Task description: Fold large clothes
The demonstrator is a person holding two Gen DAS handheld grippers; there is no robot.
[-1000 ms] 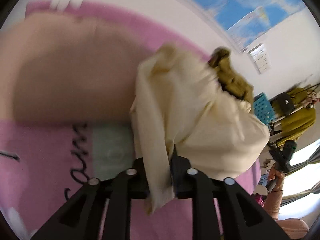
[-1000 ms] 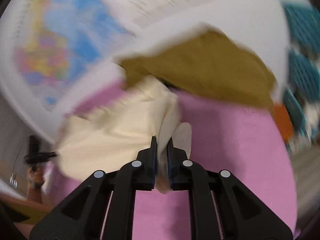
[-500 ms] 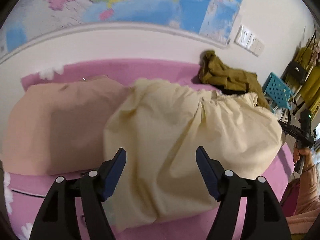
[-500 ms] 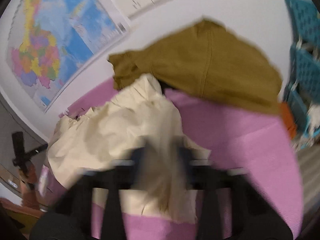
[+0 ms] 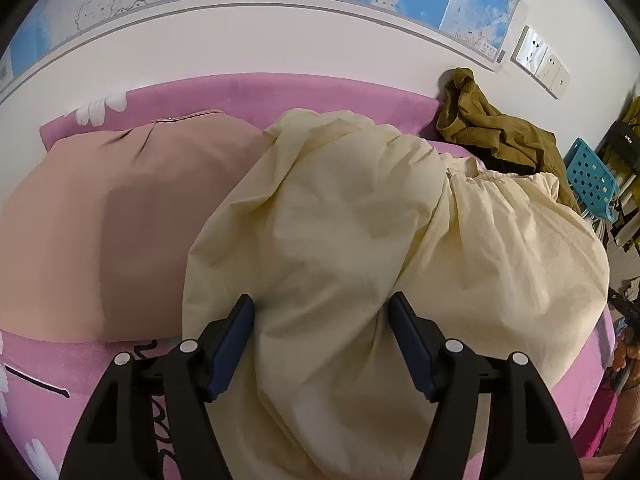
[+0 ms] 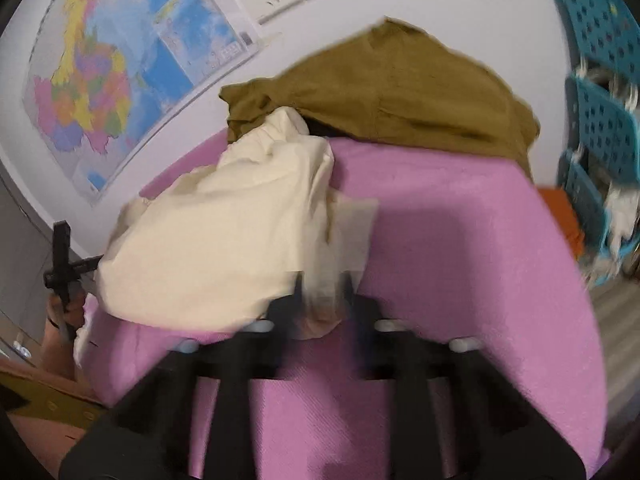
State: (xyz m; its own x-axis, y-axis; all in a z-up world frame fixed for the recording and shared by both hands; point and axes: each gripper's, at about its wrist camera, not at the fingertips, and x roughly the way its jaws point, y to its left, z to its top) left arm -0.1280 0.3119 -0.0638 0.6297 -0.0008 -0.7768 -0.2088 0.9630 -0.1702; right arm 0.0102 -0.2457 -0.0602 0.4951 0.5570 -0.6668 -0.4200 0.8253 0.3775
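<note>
The left gripper (image 5: 322, 340) is standing with its two blue-padded jaws wide apart; they have just been opening, and the large cream-yellow cotton garment (image 5: 360, 248) is lying between them but the pads are not pressing on it. The right gripper (image 6: 322, 300) is blurred in its own view, yet its jaws are looking nearly together and are clamping a thin edge of the same cream cloth. This garment is lying in a loose, wrinkled heap on the pink bed cover (image 6: 460, 240), its left side resting over the flat beige pillow (image 5: 100, 220), which is on the same cover. Behind the cream garment, against the white wall, the crumpled olive-brown garment (image 5: 492, 132) is waiting, and the turquoise plastic chair with holes (image 5: 592, 176) is standing to the right of it, off the bed. A coloured wall map (image 6: 100, 80) is hanging above the bed. In my judgement the cloth is still far from a neat fold, and the step in hand is taking a new hold with the left gripper. To do it well, the left gripper should be searching for a true corner or hem and not a bunch from the middle, taking only one layer, while the right gripper is keeping its edge tight. Then both should be drawing the cloth flat on the cover, clear of the pillow.
</note>
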